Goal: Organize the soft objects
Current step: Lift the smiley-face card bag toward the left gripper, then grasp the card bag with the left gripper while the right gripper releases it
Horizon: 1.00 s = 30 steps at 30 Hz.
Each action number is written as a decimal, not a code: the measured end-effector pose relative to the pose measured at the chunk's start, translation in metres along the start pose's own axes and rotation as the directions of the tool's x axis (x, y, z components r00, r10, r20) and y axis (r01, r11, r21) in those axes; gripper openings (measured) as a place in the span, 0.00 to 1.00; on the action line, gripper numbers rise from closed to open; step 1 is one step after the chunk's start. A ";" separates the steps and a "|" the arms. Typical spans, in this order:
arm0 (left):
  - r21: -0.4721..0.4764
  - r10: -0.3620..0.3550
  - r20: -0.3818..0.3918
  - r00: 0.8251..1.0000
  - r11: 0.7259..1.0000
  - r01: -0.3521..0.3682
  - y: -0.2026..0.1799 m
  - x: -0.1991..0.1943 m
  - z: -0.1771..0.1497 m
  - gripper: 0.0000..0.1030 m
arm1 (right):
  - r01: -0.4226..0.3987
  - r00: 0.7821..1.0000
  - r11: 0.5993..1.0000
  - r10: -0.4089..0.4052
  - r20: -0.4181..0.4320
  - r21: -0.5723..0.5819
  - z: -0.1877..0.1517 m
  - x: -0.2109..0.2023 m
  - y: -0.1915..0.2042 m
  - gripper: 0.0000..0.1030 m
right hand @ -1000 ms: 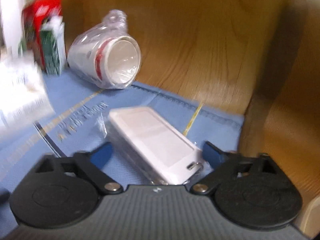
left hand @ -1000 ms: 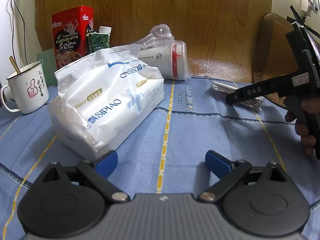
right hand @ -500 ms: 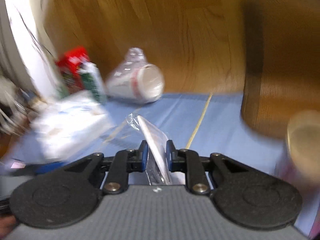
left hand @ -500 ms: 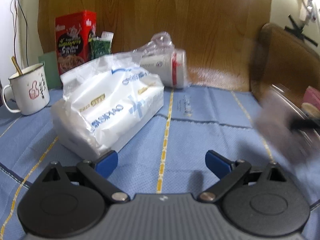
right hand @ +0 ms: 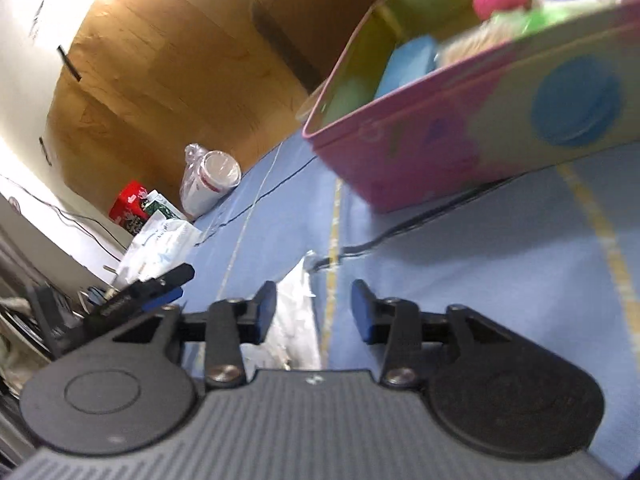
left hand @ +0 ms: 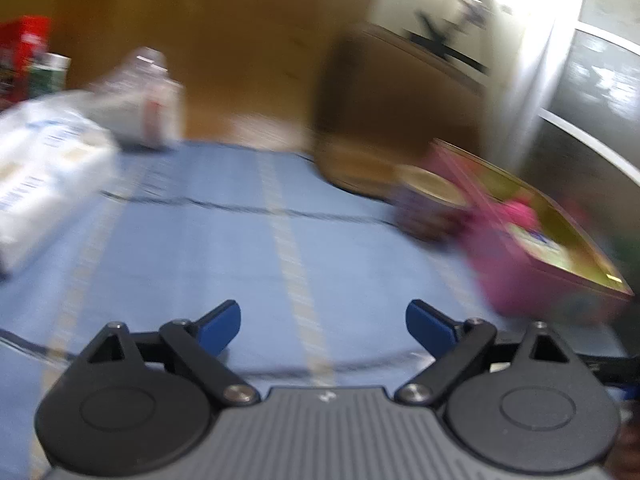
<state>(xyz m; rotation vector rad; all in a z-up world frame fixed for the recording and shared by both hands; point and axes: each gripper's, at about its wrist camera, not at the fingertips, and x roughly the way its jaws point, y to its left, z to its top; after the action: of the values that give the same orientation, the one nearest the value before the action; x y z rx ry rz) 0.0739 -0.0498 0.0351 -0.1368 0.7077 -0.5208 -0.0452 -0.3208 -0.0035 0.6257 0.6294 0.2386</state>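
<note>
My right gripper point(right hand: 314, 312) is open, tilted, low over the blue cloth. The clear-wrapped white packet point(right hand: 294, 320) lies on the cloth between and under its fingers, against the left finger, not clamped. A pink box point(right hand: 460, 140) holding soft items stands just ahead to the right; it also shows in the left wrist view point(left hand: 532, 252). My left gripper point(left hand: 322, 326) is open and empty above the cloth. A large white tissue pack point(left hand: 44, 176) lies at the left, also seen small in the right wrist view point(right hand: 160, 240).
A bagged stack of paper cups point(right hand: 210, 182) lies by the wooden wall. A red tin point(right hand: 128, 206) and a green carton point(right hand: 158, 208) stand beyond the tissue pack. A brown chair back point(left hand: 396, 116) rises behind the pink box. The left wrist view is motion-blurred.
My right gripper carried the wrapped packet over to the pink box and opened, so the packet is now loose on the cloth. My left gripper swung right, toward the box.
</note>
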 end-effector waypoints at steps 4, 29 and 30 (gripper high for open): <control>0.009 -0.092 -0.111 0.990 0.996 0.093 -0.028 -0.001 -0.008 0.80 | -0.043 0.999 0.965 0.048 0.013 -0.258 -0.013 -0.009 0.027 0.73; 0.169 -0.249 -0.110 0.962 0.949 0.265 -0.123 -0.009 -0.003 0.71 | 0.127 0.985 0.760 -0.023 0.169 -0.637 -0.036 -0.002 0.041 0.35; 0.150 -0.234 -0.109 0.966 0.957 0.249 -0.118 -0.006 -0.005 0.77 | 0.118 0.986 0.782 -0.021 0.163 -0.612 -0.032 -0.004 0.034 0.34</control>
<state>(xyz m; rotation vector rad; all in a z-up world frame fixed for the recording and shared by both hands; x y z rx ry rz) 0.0188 -0.1487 0.0696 -0.0475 0.7374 -0.8214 -0.0689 -0.2800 -0.0010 -0.0261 0.3907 0.3085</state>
